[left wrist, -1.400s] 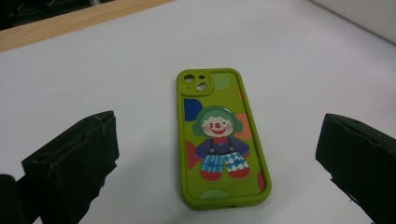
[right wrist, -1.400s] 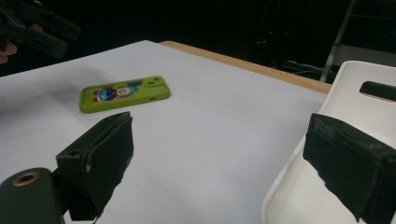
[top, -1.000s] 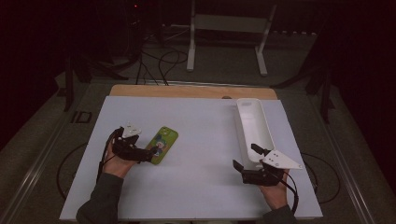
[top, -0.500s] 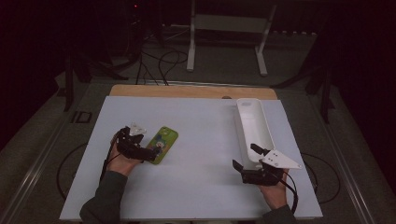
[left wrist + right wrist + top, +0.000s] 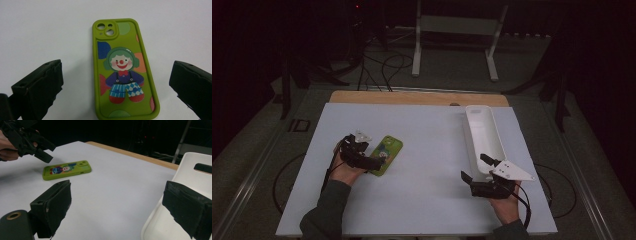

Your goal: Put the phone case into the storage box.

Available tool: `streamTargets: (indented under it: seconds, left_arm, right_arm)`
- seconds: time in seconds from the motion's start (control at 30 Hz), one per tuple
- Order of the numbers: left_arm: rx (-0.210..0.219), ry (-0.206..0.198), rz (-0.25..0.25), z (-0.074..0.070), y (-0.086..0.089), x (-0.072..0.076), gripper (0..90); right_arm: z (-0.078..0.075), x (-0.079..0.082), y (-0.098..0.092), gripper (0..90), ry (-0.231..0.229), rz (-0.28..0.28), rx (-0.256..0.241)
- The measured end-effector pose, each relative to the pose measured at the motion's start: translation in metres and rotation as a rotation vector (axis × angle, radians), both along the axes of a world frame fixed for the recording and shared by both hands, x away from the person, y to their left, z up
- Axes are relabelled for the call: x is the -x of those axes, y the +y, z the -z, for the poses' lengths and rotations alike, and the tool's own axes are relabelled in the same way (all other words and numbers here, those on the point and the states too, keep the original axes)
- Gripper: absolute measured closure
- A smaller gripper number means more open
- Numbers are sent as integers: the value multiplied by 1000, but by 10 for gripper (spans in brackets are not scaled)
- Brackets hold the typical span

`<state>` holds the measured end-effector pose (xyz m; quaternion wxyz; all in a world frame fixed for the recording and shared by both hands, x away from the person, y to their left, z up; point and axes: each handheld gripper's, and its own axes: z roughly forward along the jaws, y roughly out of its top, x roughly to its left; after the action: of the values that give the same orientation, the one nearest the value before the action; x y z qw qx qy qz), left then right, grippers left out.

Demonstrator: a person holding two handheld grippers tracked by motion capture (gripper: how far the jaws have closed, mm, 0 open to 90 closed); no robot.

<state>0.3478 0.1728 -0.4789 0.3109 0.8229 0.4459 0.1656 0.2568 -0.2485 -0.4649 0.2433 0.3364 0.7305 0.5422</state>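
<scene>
Left gripper (image 5: 371, 163) is hovering wide open over the green rubbery phone case printed with a clown (image 5: 387, 154).

The phone case is lying flat, picture side up, on the left half of the white table top (image 5: 427, 150); in the left gripper view the black jaws are standing apart on either side of it, neither visibly touching it. The right gripper (image 5: 474, 167) is waiting well apart at the table's right side, its jaws also spread wide and holding nothing, just at the near end of the long white plastic tray (image 5: 484, 135). A person's hand is gripping each tool.
</scene>
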Motion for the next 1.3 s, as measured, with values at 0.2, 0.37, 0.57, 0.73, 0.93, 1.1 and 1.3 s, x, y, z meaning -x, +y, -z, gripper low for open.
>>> streamTargets:
  seconds: [0.2, 0.37, 0.57, 0.73, 0.93, 1.1, 1.3]
  left_arm:
    - [-7, 20, 5, 5, -4, -3, 0]
    - [-21, 26, -4, 9, -7, -3, 0]
    - [-31, 35, -12, 13, -11, -4, 0]
    - [-45, 43, -19, 17, -14, -4, 0]
    - [-42, 40, -27, 19, -16, -4, 0]
    - [-36, 36, -34, 23, -19, -3, 0]
    - [-32, 42, -43, 28, -21, -4, 0]
  right_arm:
    - [0, 0, 0, 84, 0, 1, -1]
    - [0, 0, -1, 85, -2, 1, -2]
    - [0, 0, 0, 85, 0, 2, -1]
    - [0, 0, 0, 85, 1, 3, -1]
    - [0, 0, 0, 84, 1, 3, -1]
    - [0, 0, 0, 84, -1, 3, 1]
    - [0, 0, 0, 84, 0, 4, -1]
